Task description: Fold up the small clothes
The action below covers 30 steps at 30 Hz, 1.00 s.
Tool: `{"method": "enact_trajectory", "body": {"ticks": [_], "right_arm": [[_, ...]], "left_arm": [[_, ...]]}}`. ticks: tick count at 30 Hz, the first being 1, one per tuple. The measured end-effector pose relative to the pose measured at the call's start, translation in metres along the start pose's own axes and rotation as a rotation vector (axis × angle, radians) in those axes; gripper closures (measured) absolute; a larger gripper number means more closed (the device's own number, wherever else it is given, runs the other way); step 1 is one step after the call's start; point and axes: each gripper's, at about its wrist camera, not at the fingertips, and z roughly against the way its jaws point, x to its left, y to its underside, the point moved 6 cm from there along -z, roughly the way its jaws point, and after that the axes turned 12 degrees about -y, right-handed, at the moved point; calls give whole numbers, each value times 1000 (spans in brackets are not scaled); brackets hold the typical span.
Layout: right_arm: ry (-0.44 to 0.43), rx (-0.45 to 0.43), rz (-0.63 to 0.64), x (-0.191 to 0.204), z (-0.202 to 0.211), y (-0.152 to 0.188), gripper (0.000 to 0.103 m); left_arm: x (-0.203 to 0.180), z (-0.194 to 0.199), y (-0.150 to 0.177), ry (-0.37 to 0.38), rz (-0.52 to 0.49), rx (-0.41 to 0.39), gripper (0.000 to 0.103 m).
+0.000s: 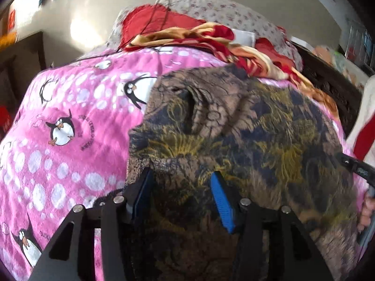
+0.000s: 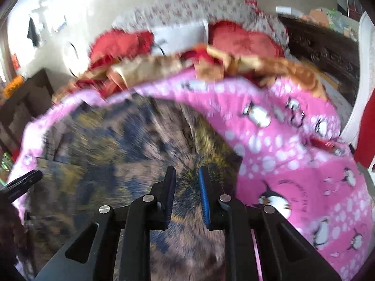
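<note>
My left view is sharp and shows a dark fold-pocket in the brown, navy and yellow patterned garment (image 1: 234,128); my right view is blurred. The garment lies spread on the pink penguin blanket (image 1: 70,140). My left gripper (image 1: 182,196) hangs wide apart over it, my right gripper (image 2: 187,196) narrowly apart.

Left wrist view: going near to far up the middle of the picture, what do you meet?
Left tool, open → brown patterned garment → pink penguin blanket → red and gold cloth heap → floral pillow → wall.
</note>
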Motion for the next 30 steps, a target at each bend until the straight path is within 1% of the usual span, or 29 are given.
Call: {"method": "enact_trajectory", "body": {"ticks": [2,3,5,9,12,15,20,24,25,28,30], "right_arm": [[27,-69,45,-1,-1,14,77],[36,-75,47,0,0,13,77],[51,-65,62,1,-2,13,76],[41,-63,55,1,-2,15,75],[55,-56,68,2,-5,14,74],[57,-53,72,1,-8,12,74],[24,-64,48,-3,-6,12,74],[47,-64,64,1,-4,12,73],[49,-60,65,1,-3,11,73],[63,-11,37,4,12,5,73],[75,-50,26,9,33,3,72]], "left_arm": [[0,-3,0,9,7,8,48],[1,-4,0,16,17,9,48],[2,-5,0,19,19,6,48],[5,-3,1,37,35,6,48],[3,-2,2,33,22,6,44],[-1,-2,2,14,2,6,42],[-5,-4,2,-6,-21,7,40],[-7,-6,2,-26,-39,11,38],[-8,-7,2,-30,-43,12,38],[-8,-7,2,-33,-45,12,38],[-8,-7,2,-41,-52,11,38]]}}
